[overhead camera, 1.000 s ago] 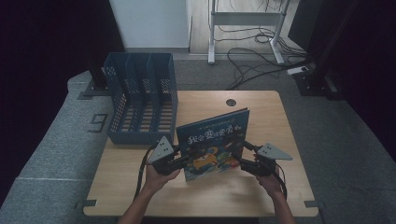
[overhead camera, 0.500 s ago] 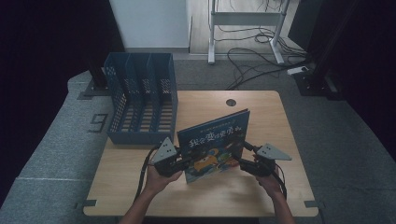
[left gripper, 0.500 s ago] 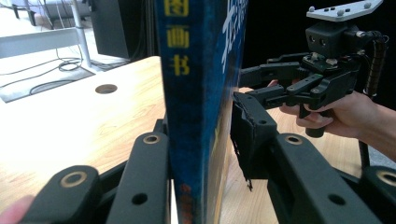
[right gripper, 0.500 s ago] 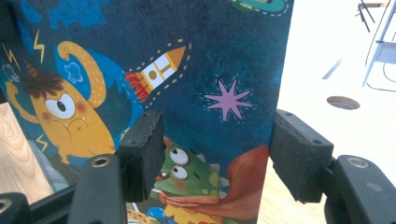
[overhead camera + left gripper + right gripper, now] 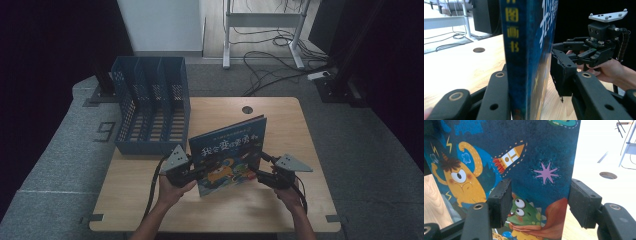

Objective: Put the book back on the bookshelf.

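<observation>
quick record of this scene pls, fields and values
book: picture book, upright on the table
left gripper: at the spine, jaws have just been opening, book between them
right gripper: at the opposite edge, book between its jaws
pad contact: unclear for both
file rack: blue, back left of the book

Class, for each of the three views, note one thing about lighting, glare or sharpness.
High view: dim, with dark curtains at the sides and the wooden table lit softly. Left gripper view: the tabletop glares pale, and the book spine looms large and soft. Right gripper view: the background is blown out white; the cover art is fairly sharp.
</observation>
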Available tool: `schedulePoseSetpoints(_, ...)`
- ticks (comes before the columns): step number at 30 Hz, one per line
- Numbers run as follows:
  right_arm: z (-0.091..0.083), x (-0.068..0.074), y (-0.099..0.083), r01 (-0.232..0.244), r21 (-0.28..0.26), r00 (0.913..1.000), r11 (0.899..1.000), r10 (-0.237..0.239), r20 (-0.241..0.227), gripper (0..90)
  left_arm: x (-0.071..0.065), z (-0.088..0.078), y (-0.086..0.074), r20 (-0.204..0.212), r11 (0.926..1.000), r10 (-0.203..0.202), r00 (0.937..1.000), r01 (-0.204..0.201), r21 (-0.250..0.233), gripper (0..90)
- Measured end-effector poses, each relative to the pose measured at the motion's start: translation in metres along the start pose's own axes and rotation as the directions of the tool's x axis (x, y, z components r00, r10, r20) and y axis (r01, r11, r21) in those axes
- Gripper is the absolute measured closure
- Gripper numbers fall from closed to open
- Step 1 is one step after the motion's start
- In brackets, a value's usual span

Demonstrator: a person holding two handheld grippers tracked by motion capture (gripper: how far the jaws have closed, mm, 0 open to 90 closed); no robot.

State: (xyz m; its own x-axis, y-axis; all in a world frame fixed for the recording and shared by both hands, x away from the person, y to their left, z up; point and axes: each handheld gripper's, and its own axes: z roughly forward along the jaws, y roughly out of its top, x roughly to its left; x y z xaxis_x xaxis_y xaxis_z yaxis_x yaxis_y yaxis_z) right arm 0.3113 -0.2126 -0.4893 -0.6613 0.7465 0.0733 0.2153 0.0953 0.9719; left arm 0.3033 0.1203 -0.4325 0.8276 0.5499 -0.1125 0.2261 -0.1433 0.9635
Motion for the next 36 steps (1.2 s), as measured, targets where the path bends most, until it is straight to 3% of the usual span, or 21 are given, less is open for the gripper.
schedulePoseSetpoints(7, 0.000, 0.001, 0.000, 0.000, -0.002, 1.0000, 1.000, 0.000, 0.006, 38.2, -0.004, 0.002, 0.004, 0.010, 0.9998, 0.012, 0.9999, -0.012, -0.013, 61.1)
schedulePoseSetpoints(16, 0.001, 0.003, -0.001, 0.013, 0.000, 0.9997, 1.000, -0.013, -0.020, 39.1, -0.010, 0.005, 0.005, -0.004, 0.9979, 0.060, 0.9982, -0.060, -0.024, 64.6)
schedulePoseSetpoints(26, 0.002, 0.005, -0.001, 0.021, 0.002, 0.9994, 1.000, -0.021, -0.026, 39.0, -0.013, 0.006, 0.006, 0.001, 0.9963, 0.063, 0.9980, -0.063, -0.059, 68.9)
schedulePoseSetpoints(36, 0.003, 0.005, -0.001, 0.018, 0.002, 0.9994, 1.000, -0.018, -0.030, 37.9, -0.017, 0.005, 0.004, 0.046, 0.9950, 0.074, 0.9962, -0.070, -0.071, 78.3)
